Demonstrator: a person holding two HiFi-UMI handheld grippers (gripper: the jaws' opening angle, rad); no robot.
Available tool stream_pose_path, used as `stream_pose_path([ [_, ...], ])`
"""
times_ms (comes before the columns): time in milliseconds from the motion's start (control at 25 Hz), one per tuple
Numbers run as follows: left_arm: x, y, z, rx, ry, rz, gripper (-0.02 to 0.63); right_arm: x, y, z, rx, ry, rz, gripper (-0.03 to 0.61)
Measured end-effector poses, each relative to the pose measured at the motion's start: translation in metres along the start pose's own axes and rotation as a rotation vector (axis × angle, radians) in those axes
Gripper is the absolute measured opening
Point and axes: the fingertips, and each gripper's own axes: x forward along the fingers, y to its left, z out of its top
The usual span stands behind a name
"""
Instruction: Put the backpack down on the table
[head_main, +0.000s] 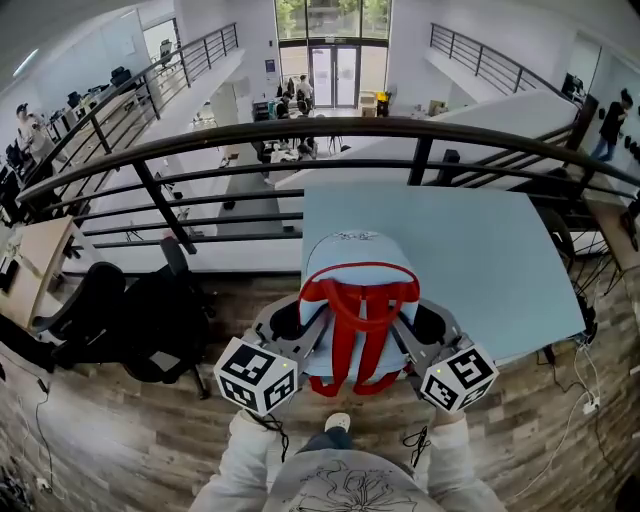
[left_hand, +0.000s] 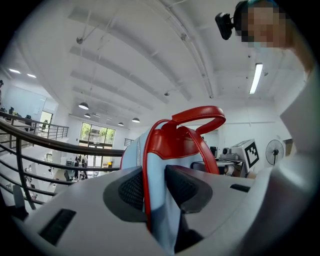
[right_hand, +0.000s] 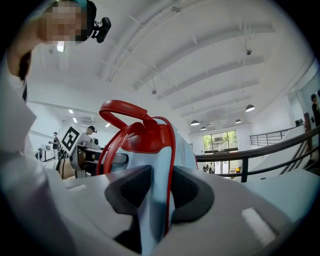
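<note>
At the lower centre of the head view, both arms reach forward, elbows tucked, tools about level and angled in toward each other. The left tool (left_hand: 155, 187) is clamped on one red-piped side of the light-blue backpack (head_main: 358, 270), and the right tool (right_hand: 159, 192) grips the opposite side. The backpack is upright at the near edge of the pale counter (head_main: 480, 250). Whether it's touching down, I can't tell. The marker cubes show only black-and-white squares.
</note>
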Motion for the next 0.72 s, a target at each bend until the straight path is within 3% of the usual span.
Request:
stream_pose_path([
  [720, 0.022, 0.031, -0.012, -0.04, 0.043, -0.022, 0.118, 0.029, -0.018, -0.016, -0.001, 0.074, -0.021, 0.127],
])
